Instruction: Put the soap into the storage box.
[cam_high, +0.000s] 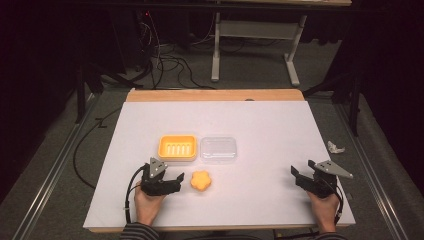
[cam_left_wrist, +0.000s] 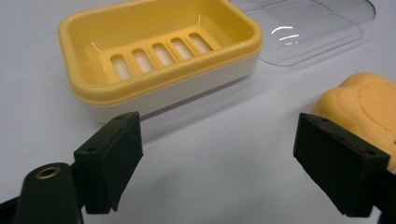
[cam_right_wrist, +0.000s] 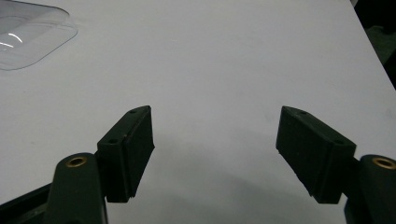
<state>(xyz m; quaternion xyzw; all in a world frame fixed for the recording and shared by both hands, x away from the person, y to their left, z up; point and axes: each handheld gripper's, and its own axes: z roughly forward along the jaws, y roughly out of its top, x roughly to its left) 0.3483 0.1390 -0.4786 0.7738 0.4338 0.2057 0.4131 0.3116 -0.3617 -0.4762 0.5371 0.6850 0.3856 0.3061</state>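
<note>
- Soap bar (cam_high: 201, 180): orange-yellow, flower-shaped with rounded lobes. Lies flat on the white bench (cam_high: 260, 125), just off the tip of the left gripper (cam_high: 176, 180); in the left gripper view it sits close beside and partly behind the right-hand jaw, not between the jaws. Judged solid, fairly light and stiff. The surface looks matt and dry, yet a bar of this kind can turn slippery under pressure. The lobes give uneven sides, so the best hold is probably across two opposite flanks, low on the body, with moderate squeeze to avoid denting.
- Soap dish (cam_high: 177, 147): yellow slotted tray seated in a pale base, empty. Ahead of the left gripper and a little to its left in that gripper's view. Judged rigid light plastic that would slide readily on the bench if nudged. Its raised rim is the likely place to grip.
- Clear lid (cam_high: 218, 149): transparent, lying just beside the dish on the side away from the left gripper; whether the two touch cannot be told. Also seen far ahead and to the left of the right gripper (cam_high: 302, 175). Judged thin, light, glossy and apt to flex or crack if pinched hard.
- Left gripper: jaws wide apart, holding nothing, low over the bench.
- Right gripper: jaws wide apart, empty, over bare bench, well apart from all three items.
</note>
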